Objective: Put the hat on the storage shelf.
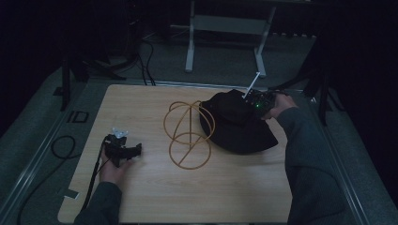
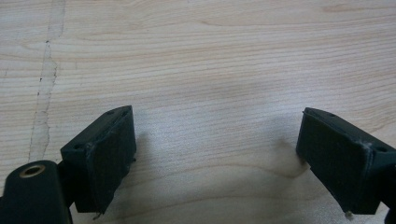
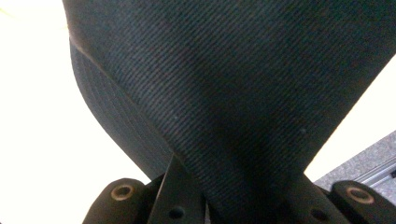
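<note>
Black fabric hat point(image 1: 237, 123), a soft brimmed shape of finely ribbed twill, lies near the far right corner of the wooden table point(image 1: 187, 197), and we see its weave up close in the right gripper view point(image 3: 224, 93), where the cloth narrows down into the jaws. Our right gripper point(image 1: 259, 101) is clamped on the hat's far edge, a small green light glowing on its body. Just left of the hat, touching or overlapping its brim, stands a wire stand point(image 1: 187, 133) of thin tan hoops, one ring flat on the table and curved loops rising from it. Our left gripper point(image 1: 123, 149) rests near the left edge of the table, its jaws spread wide over bare pale wood grain point(image 2: 210, 70). We can read no writing anywhere; the room is dim, and the floor beyond the table is hard to make out.
</note>
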